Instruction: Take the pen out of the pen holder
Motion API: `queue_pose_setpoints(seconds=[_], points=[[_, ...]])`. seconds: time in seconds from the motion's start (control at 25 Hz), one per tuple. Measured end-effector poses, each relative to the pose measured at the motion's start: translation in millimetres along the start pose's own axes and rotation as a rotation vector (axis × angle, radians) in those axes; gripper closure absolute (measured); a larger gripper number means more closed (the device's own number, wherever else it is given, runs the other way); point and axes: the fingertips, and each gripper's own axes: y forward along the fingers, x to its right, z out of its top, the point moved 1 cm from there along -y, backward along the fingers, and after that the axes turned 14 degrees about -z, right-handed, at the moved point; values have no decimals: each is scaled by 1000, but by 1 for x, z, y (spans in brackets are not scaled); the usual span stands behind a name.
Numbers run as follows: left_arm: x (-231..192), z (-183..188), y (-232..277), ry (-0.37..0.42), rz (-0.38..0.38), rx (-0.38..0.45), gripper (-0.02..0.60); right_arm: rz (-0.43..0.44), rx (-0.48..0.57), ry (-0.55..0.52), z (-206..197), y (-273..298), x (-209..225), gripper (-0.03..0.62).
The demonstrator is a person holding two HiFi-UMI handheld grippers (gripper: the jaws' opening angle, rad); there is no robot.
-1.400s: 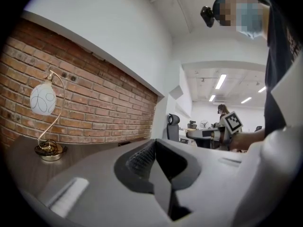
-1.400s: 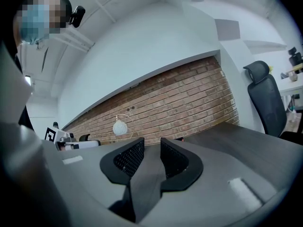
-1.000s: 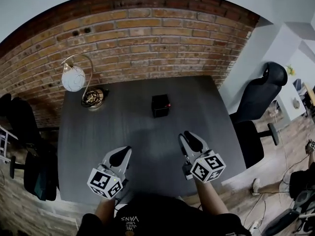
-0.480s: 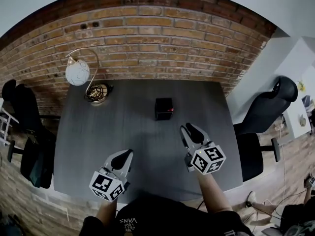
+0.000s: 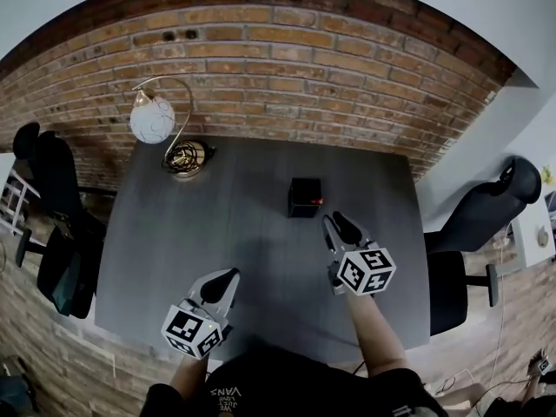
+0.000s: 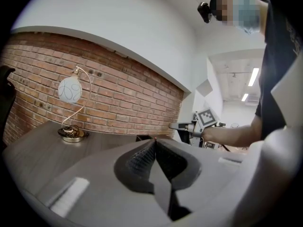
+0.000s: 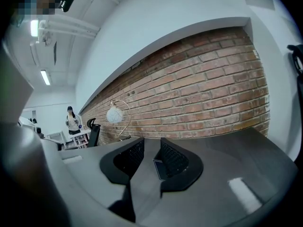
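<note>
A small black cube pen holder (image 5: 305, 197) stands mid-table with a red-tipped pen (image 5: 318, 201) in it. My right gripper (image 5: 334, 222) hovers just to its near right, a short gap away; in the right gripper view its jaws (image 7: 151, 145) stand slightly apart with only table between them. My left gripper (image 5: 228, 278) hangs further back near the front left, jaws (image 6: 152, 142) touching at the tips and holding nothing. In the left gripper view the holder (image 6: 141, 137) peeks out just behind the jaw tips, and the right gripper (image 6: 179, 126) shows beyond it.
A globe lamp (image 5: 153, 118) on a brass base (image 5: 187, 157) stands at the table's far left corner. The dark grey table (image 5: 217, 224) runs up to a brick wall (image 5: 287, 68). Black chairs stand at the left (image 5: 52, 198) and right (image 5: 486, 215).
My right gripper has moved forward, closer to the pen holder. The head camera has shifted, so the whole scene sits further right and lower. My left gripper has barely moved.
</note>
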Motion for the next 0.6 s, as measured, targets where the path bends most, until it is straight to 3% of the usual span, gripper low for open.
queue_pose_setpoints(seconds=[0.6], points=[[-19,-12,6,-36,48,-41,527,-71,-96,-52,-39,69,26,510]])
